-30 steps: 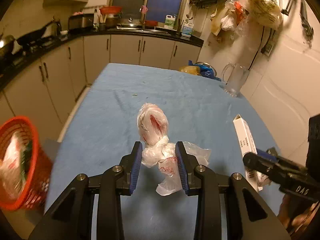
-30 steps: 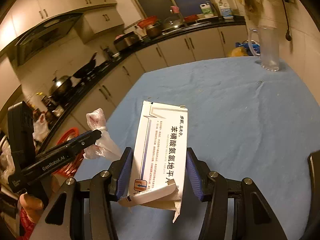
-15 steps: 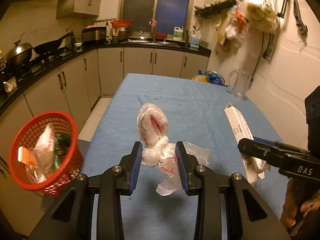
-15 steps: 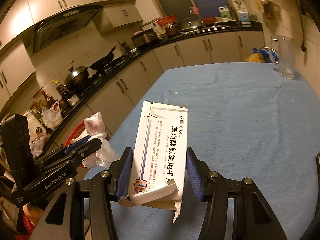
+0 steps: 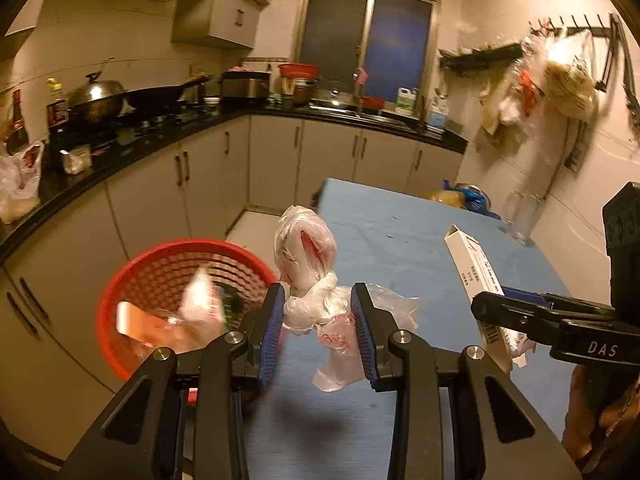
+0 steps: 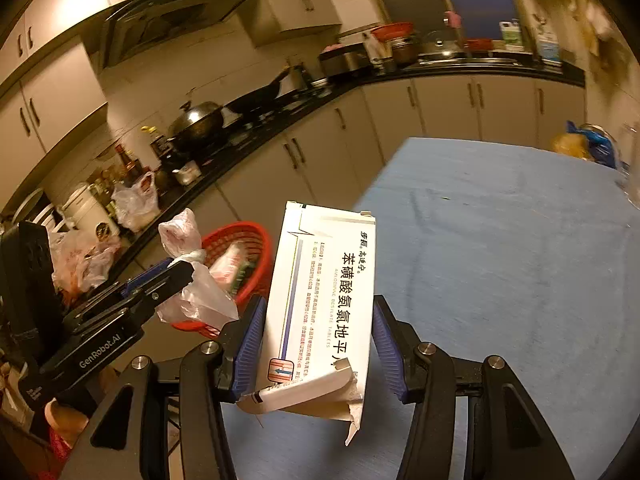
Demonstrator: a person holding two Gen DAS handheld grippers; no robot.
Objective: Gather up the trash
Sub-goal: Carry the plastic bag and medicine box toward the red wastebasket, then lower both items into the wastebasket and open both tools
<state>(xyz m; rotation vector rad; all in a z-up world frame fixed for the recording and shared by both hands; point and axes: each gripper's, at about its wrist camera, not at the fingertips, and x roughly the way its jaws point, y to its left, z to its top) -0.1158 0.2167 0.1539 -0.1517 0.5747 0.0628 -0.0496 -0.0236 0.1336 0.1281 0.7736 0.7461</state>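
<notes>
My left gripper point(image 5: 318, 326) is shut on a knotted clear plastic bag point(image 5: 306, 256) with pink inside, held above the blue table's left edge point(image 5: 320, 216). The red mesh basket point(image 5: 160, 276) holding trash sits just left of it, below table height. My right gripper point(image 6: 314, 346) is shut on a white medicine box point(image 6: 324, 292) with a torn flap, held above the table point(image 6: 500, 260). The box also shows in the left wrist view point(image 5: 474, 276), to the right of the bag. The bag point(image 6: 180, 236) and basket point(image 6: 240, 256) show at the left of the right wrist view.
A clear jug point(image 5: 520, 216) and blue and yellow bags point(image 5: 460, 200) stand at the table's far right. Cabinets and a black counter point(image 5: 160, 144) with a wok, pots and bottles run along the left and back. Bags hang on the right wall point(image 5: 552, 80).
Both grippers have swung left toward the table's left edge, still holding the bag and the box. The red basket has come closer and more central in both views.
</notes>
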